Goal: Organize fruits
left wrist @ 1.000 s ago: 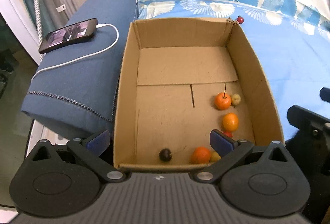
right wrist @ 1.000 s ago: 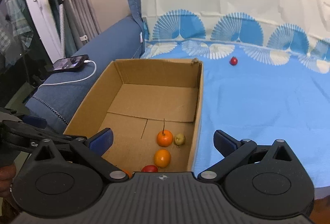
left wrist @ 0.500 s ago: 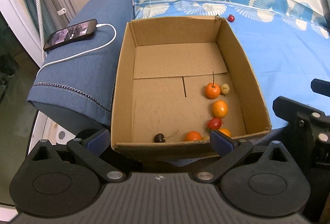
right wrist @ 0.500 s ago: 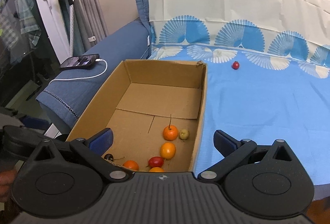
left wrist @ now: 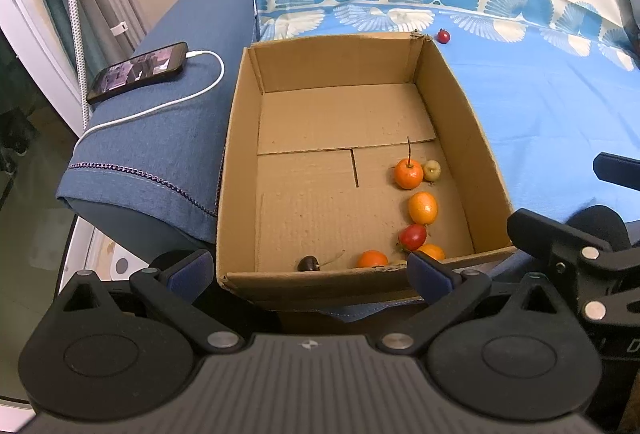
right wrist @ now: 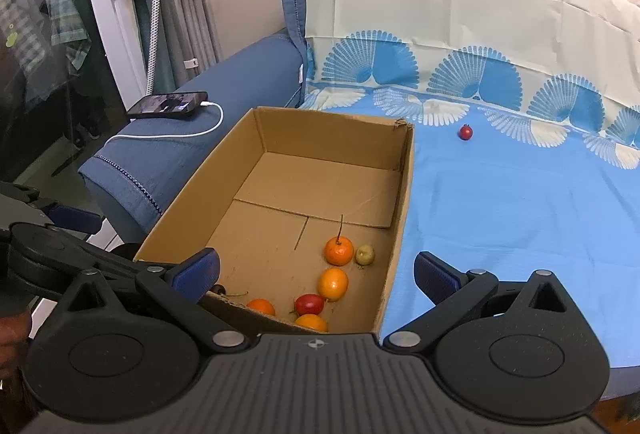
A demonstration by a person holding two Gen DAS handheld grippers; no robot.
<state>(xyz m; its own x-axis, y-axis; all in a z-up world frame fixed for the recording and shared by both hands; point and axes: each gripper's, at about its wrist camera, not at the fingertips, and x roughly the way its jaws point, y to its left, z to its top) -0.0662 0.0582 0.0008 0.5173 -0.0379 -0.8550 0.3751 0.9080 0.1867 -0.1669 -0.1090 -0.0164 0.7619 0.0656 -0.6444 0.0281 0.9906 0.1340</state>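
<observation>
An open cardboard box (left wrist: 240,138) (right wrist: 404,194) sits on the blue sheet. Inside lie several small fruits along its right side: a stemmed orange fruit (left wrist: 408,173) (right wrist: 338,251), a pale green fruit (left wrist: 432,170) (right wrist: 365,255), an oval orange fruit (left wrist: 422,208) (right wrist: 333,284), a red fruit (left wrist: 413,236) (right wrist: 309,304) and a dark cherry (left wrist: 308,263). One red fruit (left wrist: 443,35) (right wrist: 465,132) lies on the sheet beyond the box. My left gripper (left wrist: 304,272) is open and empty before the box's near wall. My right gripper (right wrist: 316,274) is open and empty above the box's near right corner.
A phone (left wrist: 138,71) (right wrist: 168,104) on a white cable (left wrist: 168,106) lies on the blue sofa arm left of the box. The patterned blue sheet (right wrist: 520,202) stretches right of the box. A glass door and a rack stand at far left.
Both grippers have pulled back and up from the box, so more of the box and its fruits shows. Both stay open. The fruits have not moved.
</observation>
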